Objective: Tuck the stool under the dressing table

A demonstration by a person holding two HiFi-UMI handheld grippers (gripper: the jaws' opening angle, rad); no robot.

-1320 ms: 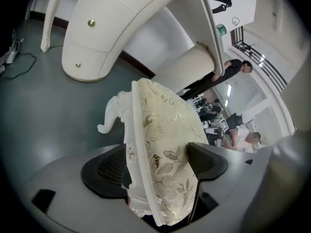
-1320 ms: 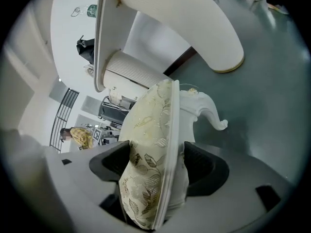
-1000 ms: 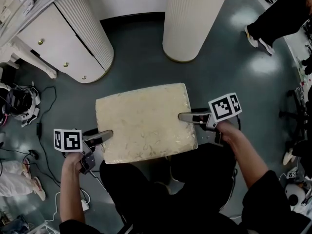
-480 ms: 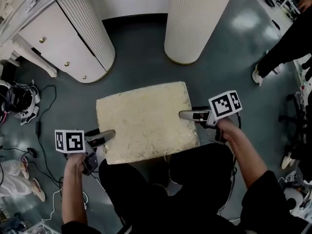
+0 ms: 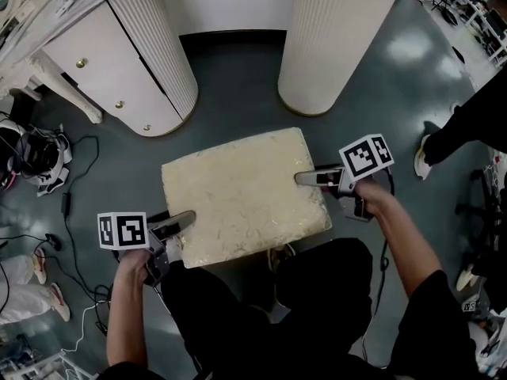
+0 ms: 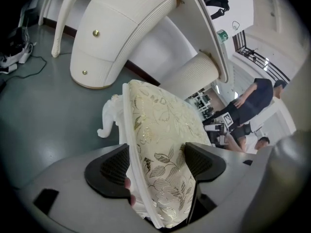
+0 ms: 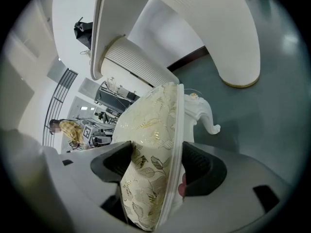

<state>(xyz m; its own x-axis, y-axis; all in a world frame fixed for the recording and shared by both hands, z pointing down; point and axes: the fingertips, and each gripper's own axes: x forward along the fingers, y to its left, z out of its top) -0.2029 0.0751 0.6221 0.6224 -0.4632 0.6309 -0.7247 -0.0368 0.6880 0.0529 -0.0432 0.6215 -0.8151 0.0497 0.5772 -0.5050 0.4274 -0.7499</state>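
Note:
The stool [image 5: 242, 192] has a cream cushion with a gold leaf pattern and stands on the grey floor in front of the dressing table's two ribbed white pedestals [image 5: 333, 38]. In the head view my left gripper [image 5: 186, 218] clamps the cushion's near left edge and my right gripper [image 5: 305, 178] clamps its right edge. The left gripper view shows the cushion [image 6: 160, 135] squeezed between both jaws, with a carved white leg [image 6: 109, 118] beyond. In the right gripper view the same seat [image 7: 150, 130] sits pinched between the jaws, beside another leg [image 7: 201, 113].
The left pedestal [image 5: 154, 50] joins a white drawer unit with gold knobs [image 5: 87, 70]. Cables and a white headset [image 5: 36, 161] lie on the floor at the left. A bystander's shoe [image 5: 424, 157] shows at the right. My own dark-clothed legs [image 5: 261, 307] stand just behind the stool.
The stool and both grippers have shifted a little toward the gap between the pedestals. The bystander at the right has stepped further right.

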